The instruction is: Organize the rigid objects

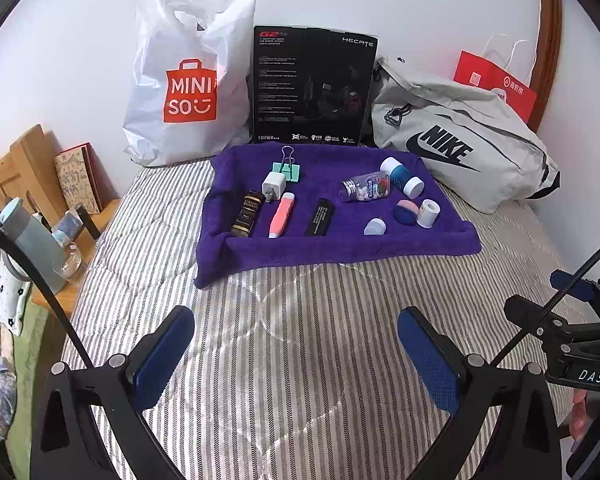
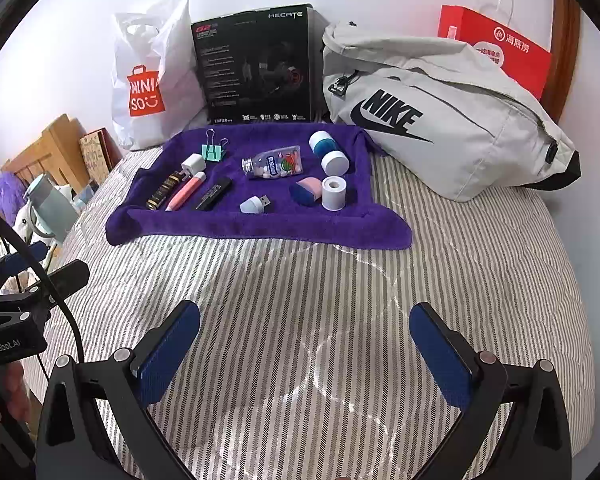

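Note:
A purple towel (image 1: 340, 244) (image 2: 260, 228) lies on the striped bed with several small rigid objects on it. On its left lie a green binder clip (image 1: 286, 170) (image 2: 213, 151), a white charger plug (image 1: 272, 187) (image 2: 193, 164), a dark gold-labelled tube (image 1: 247, 213) (image 2: 165, 191), a pink pen-like stick (image 1: 282, 215) (image 2: 187, 192) and a black stick (image 1: 319, 217) (image 2: 214, 194). On its right lie a clear candy bottle (image 1: 365, 187) (image 2: 273, 167), a blue-and-white jar (image 1: 402, 176) (image 2: 328, 152), a white roll (image 1: 428, 213) (image 2: 334, 193), a blue-pink puff (image 1: 403, 211) (image 2: 306, 191) and a small USB light (image 1: 375, 227) (image 2: 254, 204). My left gripper (image 1: 296, 356) and right gripper (image 2: 306, 356) hover open over bare bedding, well short of the towel.
Against the wall stand a white Miniso bag (image 1: 184, 84) (image 2: 148, 80), a black headset box (image 1: 312, 88) (image 2: 258, 66), a grey Nike bag (image 1: 460, 140) (image 2: 440, 116) and a red paper bag (image 1: 496, 84) (image 2: 500, 48). A wooden bedside shelf (image 1: 28, 168) with a bottle sits left.

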Demonstrator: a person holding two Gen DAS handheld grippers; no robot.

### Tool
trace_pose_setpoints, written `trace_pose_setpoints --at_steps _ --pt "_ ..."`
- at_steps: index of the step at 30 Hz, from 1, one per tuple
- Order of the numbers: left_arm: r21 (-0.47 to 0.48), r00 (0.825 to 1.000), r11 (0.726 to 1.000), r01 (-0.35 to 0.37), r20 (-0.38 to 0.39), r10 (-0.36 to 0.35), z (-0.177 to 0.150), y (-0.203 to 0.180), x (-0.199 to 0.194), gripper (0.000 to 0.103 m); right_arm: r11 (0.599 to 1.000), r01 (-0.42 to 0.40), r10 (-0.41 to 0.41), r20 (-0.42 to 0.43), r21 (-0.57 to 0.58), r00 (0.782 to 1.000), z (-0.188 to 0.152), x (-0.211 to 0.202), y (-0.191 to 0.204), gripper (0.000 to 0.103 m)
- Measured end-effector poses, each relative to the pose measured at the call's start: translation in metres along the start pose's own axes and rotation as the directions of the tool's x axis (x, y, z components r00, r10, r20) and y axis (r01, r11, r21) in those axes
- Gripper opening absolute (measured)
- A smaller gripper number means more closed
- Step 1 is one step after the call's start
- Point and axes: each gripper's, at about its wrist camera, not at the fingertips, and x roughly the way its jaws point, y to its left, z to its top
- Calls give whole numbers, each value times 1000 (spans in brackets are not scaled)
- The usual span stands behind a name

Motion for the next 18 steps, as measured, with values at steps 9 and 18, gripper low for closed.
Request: trace_pose_setpoints --at_steps 9,18 --pt "1 1000 1000 -2 1 2 -1 1 1 103 1000 -2 2 6 3 1000 1 -1 -2 103" --pt "3 1000 1000 -3 -5 3 -1 1 1 103 1000 0 0 1 1 1000 1 -1 -4 103"
